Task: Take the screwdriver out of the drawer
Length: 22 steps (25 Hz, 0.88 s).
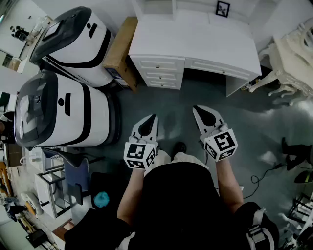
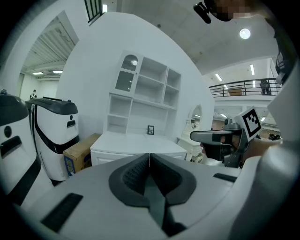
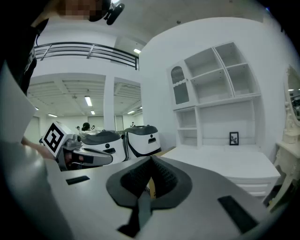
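A white desk (image 1: 195,41) stands ahead of me, with a stack of closed drawers (image 1: 159,71) on its left side and one long closed drawer (image 1: 217,68) beside them. No screwdriver shows in any view. My left gripper (image 1: 153,116) and right gripper (image 1: 195,107) hover side by side over the grey floor, short of the desk, both pointing at it. Both are shut with nothing between the jaws. In the left gripper view the tips (image 2: 149,154) meet in front of the desk (image 2: 136,140). The right gripper view shows the same of its tips (image 3: 151,158).
Two big white-and-black machines (image 1: 73,39) (image 1: 58,110) stand at the left, with a cardboard box (image 1: 122,49) between them and the desk. A white ornate chair (image 1: 293,63) is at the right. A small framed picture (image 1: 222,8) sits on the desk. A cable (image 1: 264,173) lies on the floor.
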Available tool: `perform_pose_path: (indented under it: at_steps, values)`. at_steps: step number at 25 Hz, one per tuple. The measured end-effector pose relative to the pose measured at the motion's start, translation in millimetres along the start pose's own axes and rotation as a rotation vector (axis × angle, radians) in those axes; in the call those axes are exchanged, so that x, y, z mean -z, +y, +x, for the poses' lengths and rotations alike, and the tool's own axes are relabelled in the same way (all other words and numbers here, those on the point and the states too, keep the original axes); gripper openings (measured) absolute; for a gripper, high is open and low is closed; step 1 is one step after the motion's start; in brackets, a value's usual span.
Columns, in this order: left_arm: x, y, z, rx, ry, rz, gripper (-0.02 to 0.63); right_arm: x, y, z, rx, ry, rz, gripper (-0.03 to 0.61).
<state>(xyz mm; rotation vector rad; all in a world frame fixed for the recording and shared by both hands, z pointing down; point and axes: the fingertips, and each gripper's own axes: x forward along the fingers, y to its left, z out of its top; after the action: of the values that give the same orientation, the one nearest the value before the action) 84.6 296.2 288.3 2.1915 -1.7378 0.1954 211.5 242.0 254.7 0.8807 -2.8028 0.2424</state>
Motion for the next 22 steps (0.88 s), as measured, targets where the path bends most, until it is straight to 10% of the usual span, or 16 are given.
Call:
perform_pose_path:
  at_steps: [22]
  values:
    - [3, -55, 14, 0.039, 0.018, 0.007, 0.025, 10, -23, -40, 0.018, -0.047, 0.071, 0.018]
